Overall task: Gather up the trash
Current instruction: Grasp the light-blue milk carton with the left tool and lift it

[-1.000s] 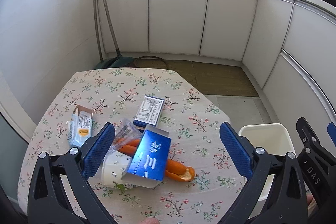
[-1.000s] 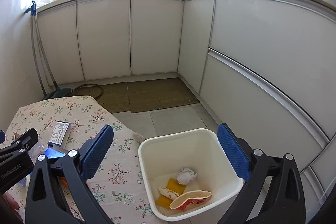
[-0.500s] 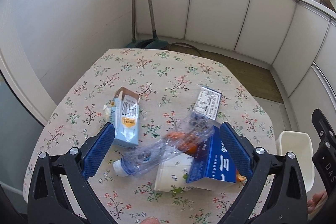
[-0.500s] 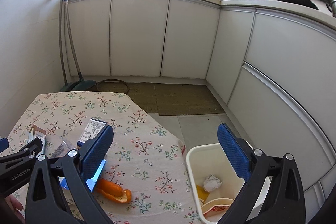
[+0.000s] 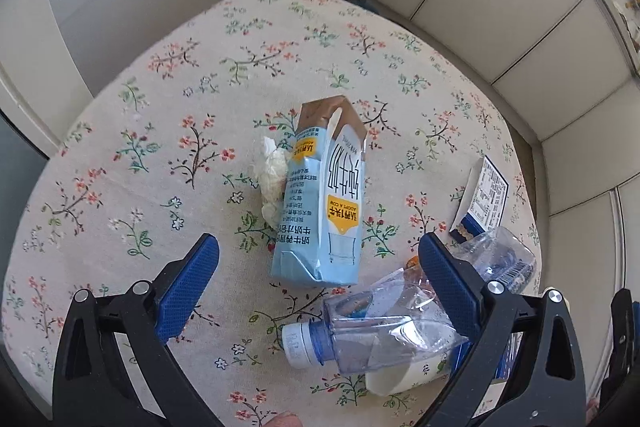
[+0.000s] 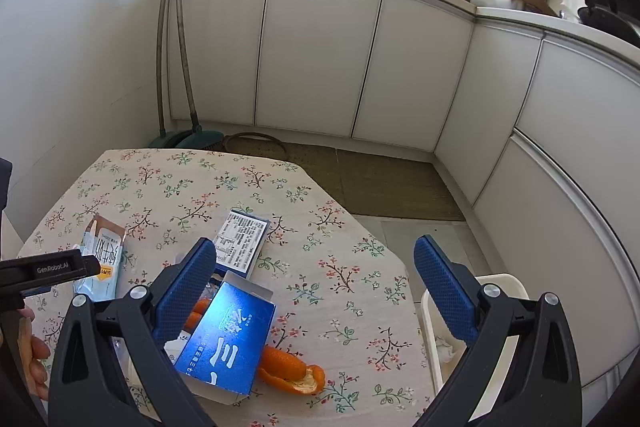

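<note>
Jaws apart above dented carton [image 5: 320, 203]

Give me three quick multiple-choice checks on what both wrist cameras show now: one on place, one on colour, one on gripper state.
1. Where does the crumpled white tissue wad lie?
A. Against the light-blue milk carton
B. In the white plastic bin
C. On the floor mat

2. What colour is the open cardboard box lying over the orange peel?
A. Red
B. Blue
C. Green

3. How is the left gripper?
A. Shut on the carton
B. Shut on the clear plastic bottle
C. Open, holding nothing

Answers: 1 A, the wad touches the carton's side on the floral tablecloth. 2 B, its top face is blue. 3 C, its fingers stand wide apart on either side of the carton's near end.
</note>
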Motion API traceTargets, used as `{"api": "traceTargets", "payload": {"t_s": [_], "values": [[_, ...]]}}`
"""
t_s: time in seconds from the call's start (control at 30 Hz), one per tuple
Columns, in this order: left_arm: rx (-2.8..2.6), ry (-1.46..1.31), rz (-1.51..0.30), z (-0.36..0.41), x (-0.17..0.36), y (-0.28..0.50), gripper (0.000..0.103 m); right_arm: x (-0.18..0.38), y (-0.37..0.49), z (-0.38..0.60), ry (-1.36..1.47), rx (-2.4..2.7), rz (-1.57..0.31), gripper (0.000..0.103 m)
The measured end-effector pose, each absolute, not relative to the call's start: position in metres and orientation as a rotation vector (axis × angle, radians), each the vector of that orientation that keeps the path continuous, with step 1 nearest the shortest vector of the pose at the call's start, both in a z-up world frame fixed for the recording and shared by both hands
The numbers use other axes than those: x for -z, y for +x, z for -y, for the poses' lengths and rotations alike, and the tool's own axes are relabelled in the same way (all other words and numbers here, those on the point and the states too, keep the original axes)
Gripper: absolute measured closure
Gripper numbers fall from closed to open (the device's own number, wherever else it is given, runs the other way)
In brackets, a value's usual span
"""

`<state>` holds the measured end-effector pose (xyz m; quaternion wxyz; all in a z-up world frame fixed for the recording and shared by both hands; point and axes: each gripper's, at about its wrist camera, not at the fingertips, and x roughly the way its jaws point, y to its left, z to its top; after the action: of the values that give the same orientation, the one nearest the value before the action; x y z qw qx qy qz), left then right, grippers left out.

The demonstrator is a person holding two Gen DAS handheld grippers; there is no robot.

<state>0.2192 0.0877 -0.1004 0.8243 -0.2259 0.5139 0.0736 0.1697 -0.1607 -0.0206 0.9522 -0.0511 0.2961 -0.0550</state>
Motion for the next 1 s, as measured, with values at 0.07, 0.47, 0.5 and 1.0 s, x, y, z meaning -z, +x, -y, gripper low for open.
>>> {"api": "traceTargets", "payload": {"t_s": [0.07,0.47,0.5,1.0], "values": [[-0.141,-0.505,-1.116,-0.089,0.108,0.225,0.007,0.023,0.173,0.159,-0.111,0.106,-0.612,0.007],[-0.016,-0.640,-1.189,-0.093,0.137,0.239,0.071,0.032,0.179,0.151,-0.129,0.045,-0.648,0.007],[0.000,-0.649,-1.199,-0.091,0.138,0.237,0.070,0.031,0.178,0.150,-0.130,0.037,-0.646,0.007],[-0.067,-0.467,-0.790,-0.121,-0.009,0.170,0.071,0.034,0.222,0.111,0.037,-0.132,-0.865,0.007]]}}
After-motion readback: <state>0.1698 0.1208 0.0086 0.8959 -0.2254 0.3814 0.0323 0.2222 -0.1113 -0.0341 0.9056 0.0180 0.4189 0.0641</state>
